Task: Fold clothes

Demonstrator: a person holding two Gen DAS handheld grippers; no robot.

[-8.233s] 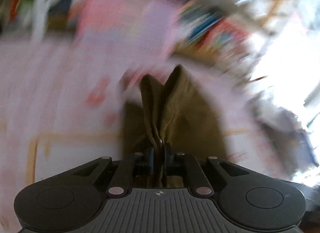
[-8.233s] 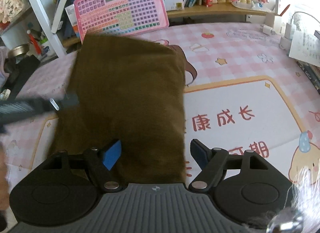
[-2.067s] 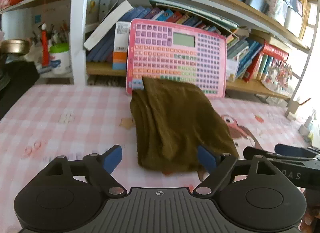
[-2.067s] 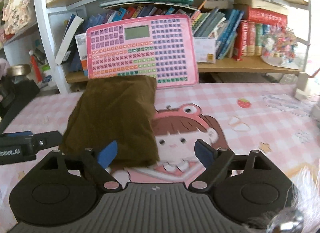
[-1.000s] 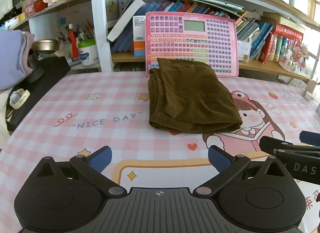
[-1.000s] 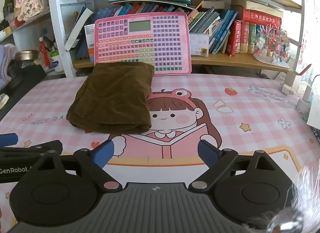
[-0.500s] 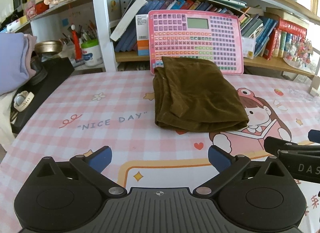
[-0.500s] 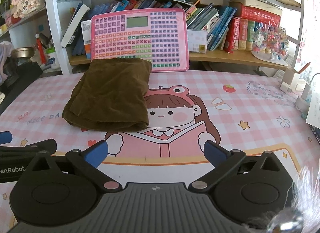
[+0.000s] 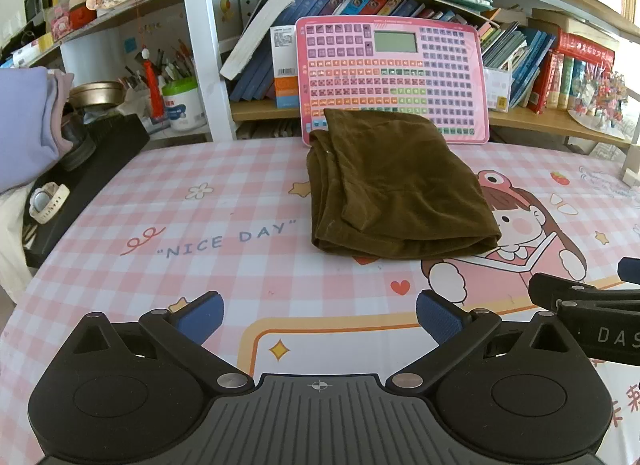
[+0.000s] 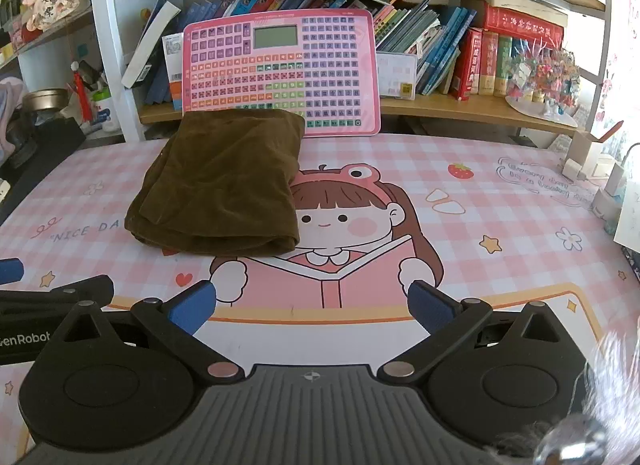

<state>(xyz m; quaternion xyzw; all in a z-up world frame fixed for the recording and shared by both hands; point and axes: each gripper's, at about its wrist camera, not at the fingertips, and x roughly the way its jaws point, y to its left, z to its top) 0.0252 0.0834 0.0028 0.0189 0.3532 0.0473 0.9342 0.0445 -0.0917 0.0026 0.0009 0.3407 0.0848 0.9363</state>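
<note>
Bookshelves packed with books run along the far side, and in front of them a pink checked mat with a cartoon girl covers the counter point(image 10: 500, 169). So the thing that matters, the brown garment point(image 10: 224, 185), is lying on the far-left part of that mat as a compact rectangle, several layers stacked, with the rounded fold edge facing near and its far edge right up against the pink keyboard toy point(image 10: 280, 73) leaning on the shelf. Its right edge just overlaps the cartoon girl's hair. Nothing is touching it. The right claw point(image 10: 310, 305) hangs over the near part of the mat with its blue pads spread as wide as they go, nothing between them, and the left claw point(image 9: 318, 315) is the same deal: spread wide, empty, well short of the cloth. Each one pokes into the other's view along the near edge. Off to the far left there's a lavender pile of fabric point(image 9: 28, 125) on a dark stand, can't tell what it is exactly. To me the folding looks done on this piece and both claws are parked. Next move is probably either fetching another garment or just tidying the loose layers on the left edge, which would need a low, gentle pinch so the stack doesn't unfold.
</note>
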